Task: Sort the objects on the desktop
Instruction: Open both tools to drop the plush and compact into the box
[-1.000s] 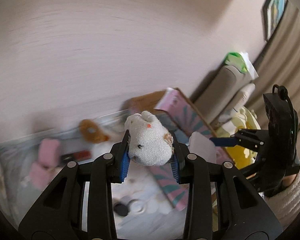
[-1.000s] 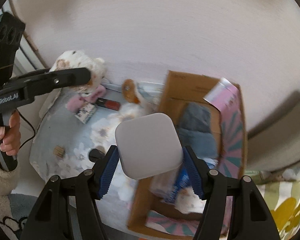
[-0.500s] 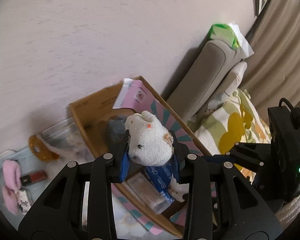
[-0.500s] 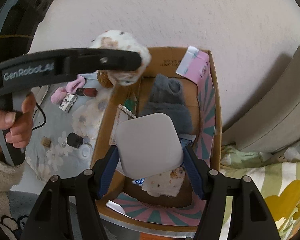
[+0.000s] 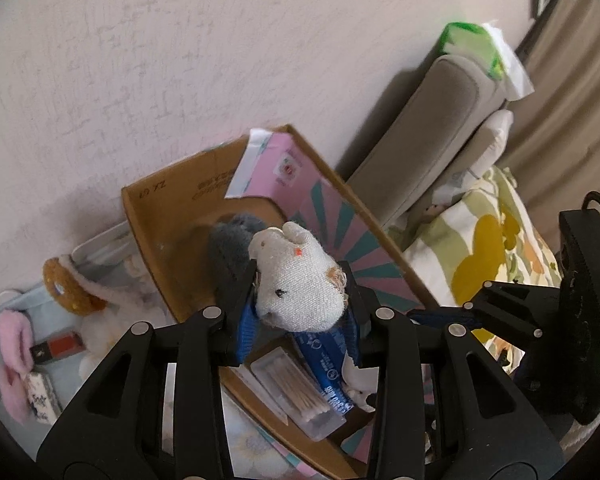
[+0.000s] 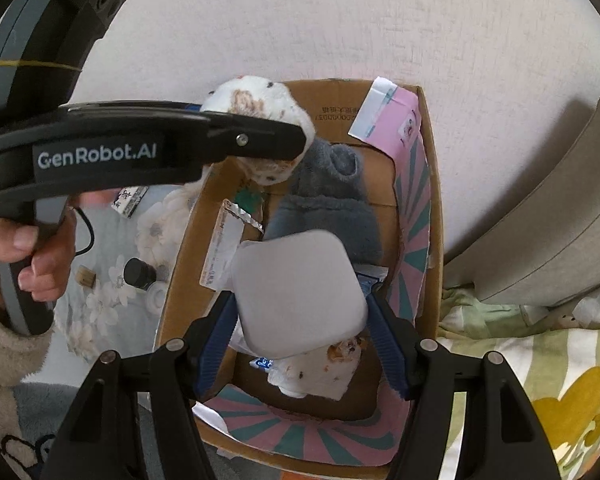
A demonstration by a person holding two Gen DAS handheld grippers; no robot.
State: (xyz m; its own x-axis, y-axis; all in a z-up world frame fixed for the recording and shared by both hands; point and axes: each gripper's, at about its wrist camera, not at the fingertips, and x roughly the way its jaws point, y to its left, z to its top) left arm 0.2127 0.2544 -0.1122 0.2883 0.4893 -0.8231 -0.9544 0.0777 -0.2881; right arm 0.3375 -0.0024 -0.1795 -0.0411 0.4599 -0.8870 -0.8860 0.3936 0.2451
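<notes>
My left gripper (image 5: 298,318) is shut on a small white plush toy (image 5: 298,282) with brown patches and holds it above the open cardboard box (image 5: 168,208). In the right wrist view the same toy (image 6: 260,120) hangs over the box's far left corner. My right gripper (image 6: 300,324) is shut on a flat white rounded-square case (image 6: 296,292), held above the middle of the box (image 6: 430,184). Inside the box lie a grey fuzzy item (image 6: 332,200), a white spotted cloth (image 6: 320,372), a blue packet (image 5: 324,368) and a clear box of cotton swabs (image 5: 296,392).
Left of the box, a floral mat (image 6: 108,300) holds a black cap (image 6: 138,274), a pink fluffy item (image 5: 14,344), a red-and-black stick (image 5: 58,348) and a brown plush ring (image 5: 66,292). A wall stands behind. A grey sofa cushion (image 5: 432,132) and a floral blanket (image 6: 540,380) lie right.
Both grippers moved right from over the mat to above the box, each still holding its object. The left gripper with the toy now sits over the box's far left corner.
</notes>
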